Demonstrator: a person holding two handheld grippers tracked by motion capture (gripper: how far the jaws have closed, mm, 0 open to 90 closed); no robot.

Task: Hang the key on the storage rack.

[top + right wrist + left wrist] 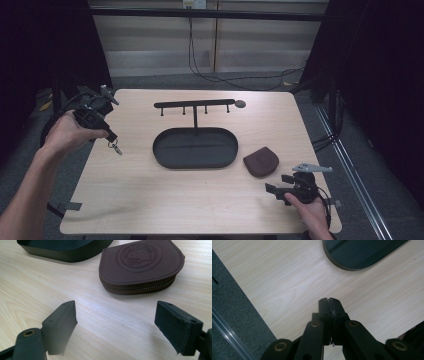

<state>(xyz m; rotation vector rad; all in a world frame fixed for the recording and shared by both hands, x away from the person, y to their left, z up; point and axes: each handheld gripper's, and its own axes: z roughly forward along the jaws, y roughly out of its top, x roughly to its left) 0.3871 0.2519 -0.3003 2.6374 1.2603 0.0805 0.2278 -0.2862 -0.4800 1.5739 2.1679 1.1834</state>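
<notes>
Two grippers: the left gripper (111,138), jaws clamped on a small key (116,148), hangs above the table's (150,200) left edge; the right gripper (116,323) gapes empty near the brown pouch (260,162). A thin pinch could let the key slip before reaching the hook rack (194,104).

Black tray (195,148), brown embossed pouch (260,163), pale wood-grain table (150,190)

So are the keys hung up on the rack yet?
Not yet. Done: the left gripper has small metal keys pinched, lifted off the wooden table. In hand: carrying them. Left: the black hook rack above the black oval tray is bare, and the brown leather pouch lies untouched before the open right gripper.
</notes>
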